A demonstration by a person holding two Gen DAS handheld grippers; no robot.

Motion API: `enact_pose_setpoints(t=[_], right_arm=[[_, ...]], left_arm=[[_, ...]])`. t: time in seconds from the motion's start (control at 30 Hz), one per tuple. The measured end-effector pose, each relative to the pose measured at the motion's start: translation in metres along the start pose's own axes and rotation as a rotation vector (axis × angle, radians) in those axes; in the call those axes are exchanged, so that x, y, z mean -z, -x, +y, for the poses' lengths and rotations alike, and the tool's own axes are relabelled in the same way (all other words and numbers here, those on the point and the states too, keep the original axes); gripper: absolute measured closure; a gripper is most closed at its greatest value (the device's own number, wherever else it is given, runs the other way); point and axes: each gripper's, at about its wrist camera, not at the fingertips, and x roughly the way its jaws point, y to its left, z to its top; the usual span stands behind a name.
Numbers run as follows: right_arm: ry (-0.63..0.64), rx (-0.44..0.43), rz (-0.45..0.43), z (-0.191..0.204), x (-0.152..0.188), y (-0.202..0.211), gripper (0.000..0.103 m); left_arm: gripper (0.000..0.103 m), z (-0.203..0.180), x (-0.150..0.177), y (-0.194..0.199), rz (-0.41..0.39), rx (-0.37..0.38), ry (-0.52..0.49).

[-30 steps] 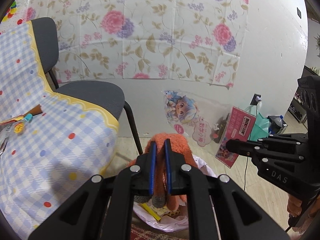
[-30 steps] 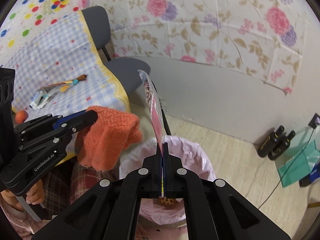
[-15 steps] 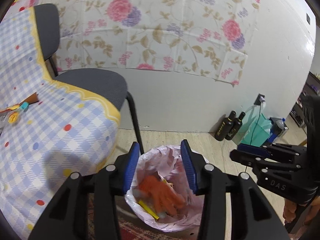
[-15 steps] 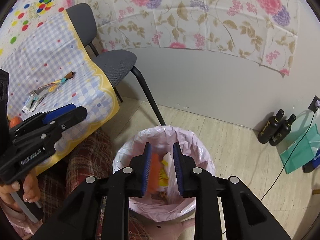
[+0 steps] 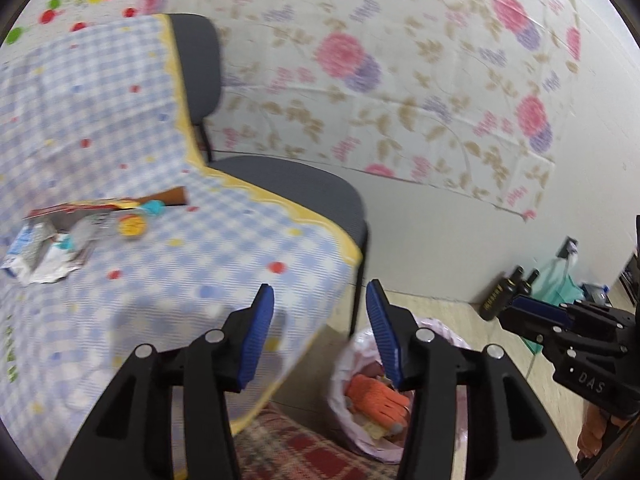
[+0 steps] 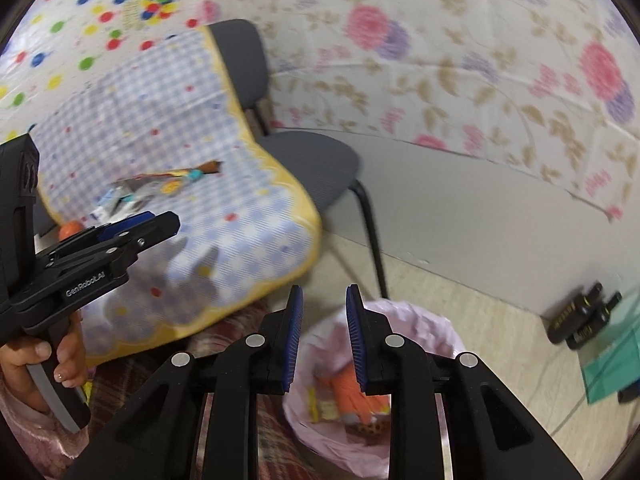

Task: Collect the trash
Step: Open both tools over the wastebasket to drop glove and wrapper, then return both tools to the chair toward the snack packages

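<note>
A: So, how many of each thing did you count?

B: One bin lined with a pink bag stood on the floor off the table's near corner. One orange glove lay inside it among a few yellowish scraps I couldn't tell apart. On the checked tablecloth one cluster of wrappers sat well in from the yellow-trimmed edge, too blurred to count piece by piece. There was one grey chair behind the far edge of the table, and two dark bottles by the wall.

A: And your fingers?

B: My left gripper was roughly half spread and widening, with nothing between the blue pads. It pointed at the table's corner, with the bin showing just past the right pad. My right gripper had a narrower gap, also empty, and looked down over the bin's rim.

A: Touching anything?

B: Neither one touched anything. The glove lay loose in the bag, well below both.

A: Anything else in view?

B: A hand in a pink sleeve gripped the left tool's handle.
</note>
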Motion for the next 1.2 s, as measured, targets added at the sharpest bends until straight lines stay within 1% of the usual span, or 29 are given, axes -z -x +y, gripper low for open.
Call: enact_pose_setpoints(t=[0.07,0.13,0.27,0.4,0.5,0.6,0.77,0.87,1.0,1.13,1.2], right_arm=[[0.025,-0.02,-0.006,0.012,-0.007,-0.004,0.078],[0.05,-0.055,-0.014,0.027,-0.016,-0.01,0.078],[0.106,-0.098,-0.036,0.054,-0.034,-0.018,0.078],[0.162,-0.141,-0.052,0.082,-0.051,-0.027,0.078],[0.196,-0.166,-0.056,0.099,-0.061,-0.035,0.078],[0.233,-0.19,-0.059,0.115,-0.071,-0.045,0.077],[0.276,-0.229,-0.054,0.139,-0.084,-0.062,0.072],[0.312,-0.248,-0.054,0.157,-0.094,-0.074,0.067],[0.357,-0.267,-0.048,0.18,-0.106,-0.094,0.063],[0.385,-0.285,-0.013,0.198,-0.114,-0.124,0.059],[0.399,-0.292,0.02,0.208,-0.116,-0.144,0.059]], left_arm=[[0.055,0.014,-0.001,0.007,-0.01,-0.04,0.018],[0.051,0.029,-0.002,0.014,-0.019,-0.079,0.038],[0.051,0.063,-0.004,0.027,-0.034,-0.151,0.093],[0.05,0.091,-0.01,0.041,-0.053,-0.231,0.125],[0.044,0.111,-0.014,0.049,-0.067,-0.274,0.149],[0.041,0.135,-0.013,0.057,-0.075,-0.321,0.177],[0.04,0.172,-0.01,0.065,-0.074,-0.395,0.233],[0.037,0.193,-0.007,0.069,-0.073,-0.442,0.266],[0.033,0.218,-0.004,0.071,-0.066,-0.501,0.301],[0.03,0.243,0.002,0.068,-0.046,-0.542,0.342],[0.03,0.252,0.004,0.066,-0.039,-0.553,0.356]])
